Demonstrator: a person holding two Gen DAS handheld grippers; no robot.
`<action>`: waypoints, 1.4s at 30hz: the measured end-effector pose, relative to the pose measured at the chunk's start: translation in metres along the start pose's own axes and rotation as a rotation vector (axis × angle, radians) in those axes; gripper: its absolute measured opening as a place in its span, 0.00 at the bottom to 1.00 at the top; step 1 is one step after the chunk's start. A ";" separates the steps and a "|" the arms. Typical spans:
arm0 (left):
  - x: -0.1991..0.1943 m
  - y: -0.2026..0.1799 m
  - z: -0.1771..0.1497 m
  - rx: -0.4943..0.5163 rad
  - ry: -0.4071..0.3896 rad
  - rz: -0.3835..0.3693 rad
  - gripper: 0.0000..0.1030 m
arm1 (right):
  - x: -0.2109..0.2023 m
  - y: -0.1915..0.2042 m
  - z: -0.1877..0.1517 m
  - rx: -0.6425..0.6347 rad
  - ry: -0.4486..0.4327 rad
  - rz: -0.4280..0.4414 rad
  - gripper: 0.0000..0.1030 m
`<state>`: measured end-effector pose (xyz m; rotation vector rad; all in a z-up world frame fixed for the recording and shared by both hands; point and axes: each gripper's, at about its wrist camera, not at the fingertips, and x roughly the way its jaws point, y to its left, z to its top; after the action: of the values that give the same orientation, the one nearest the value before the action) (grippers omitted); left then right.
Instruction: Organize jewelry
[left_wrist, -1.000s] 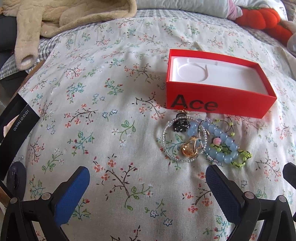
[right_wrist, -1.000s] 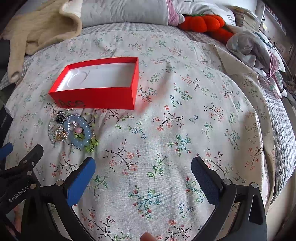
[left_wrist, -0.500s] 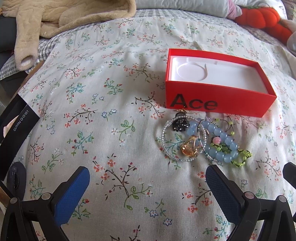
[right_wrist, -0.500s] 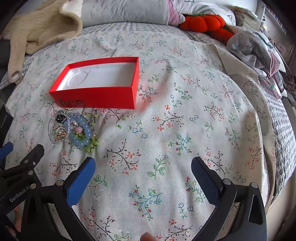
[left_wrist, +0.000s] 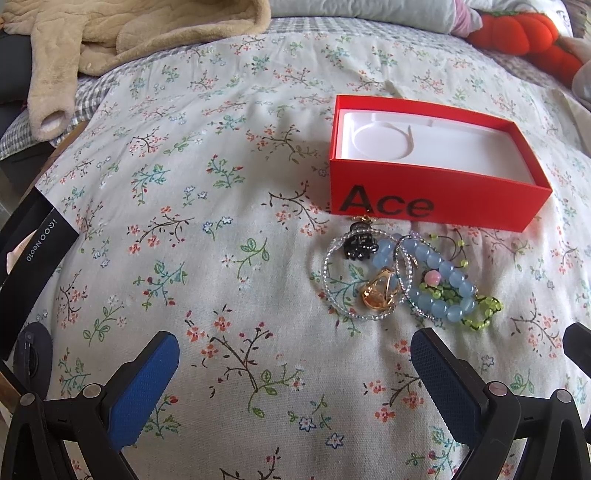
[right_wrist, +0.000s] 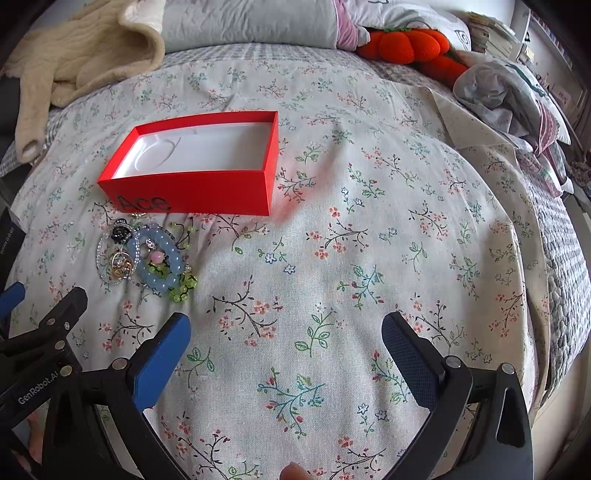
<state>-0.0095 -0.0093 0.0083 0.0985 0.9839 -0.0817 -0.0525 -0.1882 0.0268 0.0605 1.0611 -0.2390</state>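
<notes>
Floral bedspread (left_wrist: 221, 206) under me — my left gripper (left_wrist: 295, 369) and right gripper (right_wrist: 286, 354) both gape wide, empty; the jewelry pile (left_wrist: 402, 280) lies just before the red box (left_wrist: 436, 195) — touching its front wall

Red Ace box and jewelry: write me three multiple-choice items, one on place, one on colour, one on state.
1. Where does the jewelry pile lie?
A. inside the red Ace box
B. on the floral bedspread in front of the box
C. on the beige garment

2. What colour are the large round beads of the bracelet?
A. pale blue
B. red
C. black

3. What state is the left gripper in?
A. shut on a ring
B. shut, holding nothing
C. open, holding nothing

Answers: 1 B, the pile sits against the box's lettered side and the white tray is bare. 2 A, the beads are pale blue. 3 C, its blue pads stand wide apart over bare cloth.
</notes>
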 end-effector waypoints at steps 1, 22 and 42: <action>0.000 0.000 0.000 0.000 0.000 0.000 1.00 | 0.000 0.000 0.000 0.000 0.000 0.000 1.00; 0.004 0.010 0.002 -0.040 0.032 -0.041 1.00 | 0.003 -0.004 0.003 0.013 0.025 0.054 1.00; 0.034 0.035 0.049 -0.080 0.176 -0.234 0.90 | 0.023 0.003 0.056 -0.081 0.154 0.240 1.00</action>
<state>0.0536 0.0192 0.0080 -0.0848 1.1701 -0.2512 0.0068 -0.1981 0.0339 0.1341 1.2044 0.0267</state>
